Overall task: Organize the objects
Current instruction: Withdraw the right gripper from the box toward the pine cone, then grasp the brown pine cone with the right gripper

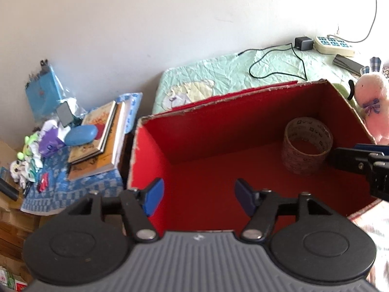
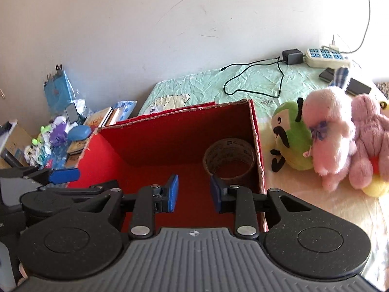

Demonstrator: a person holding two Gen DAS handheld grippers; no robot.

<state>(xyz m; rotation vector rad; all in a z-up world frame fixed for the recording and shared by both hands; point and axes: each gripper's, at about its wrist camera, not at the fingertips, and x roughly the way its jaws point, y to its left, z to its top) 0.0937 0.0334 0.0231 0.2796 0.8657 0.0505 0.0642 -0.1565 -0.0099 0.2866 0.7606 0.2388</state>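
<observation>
A red cardboard box (image 1: 155,146) (image 2: 145,136) stands open on the bed. In its far right corner sits a roll of printed packing tape (image 1: 306,146) (image 2: 229,158). My left gripper (image 1: 198,196) hovers open over the box's near left side, nothing between its blue pads. My right gripper (image 2: 194,192) is open above the box's near right part, just in front of the tape and apart from it. Right of the box sit a green plush (image 2: 290,136), a pink plush rabbit (image 2: 328,131) (image 1: 373,99) and another pink plush (image 2: 372,133).
A cluttered side table (image 1: 73,189) left of the box holds stacked books (image 1: 97,141), a blue case (image 1: 81,133) and small toys. At the bed's far edge lie a power strip (image 2: 325,57), a charger (image 2: 293,57) with a black cable, and dark devices (image 2: 357,85).
</observation>
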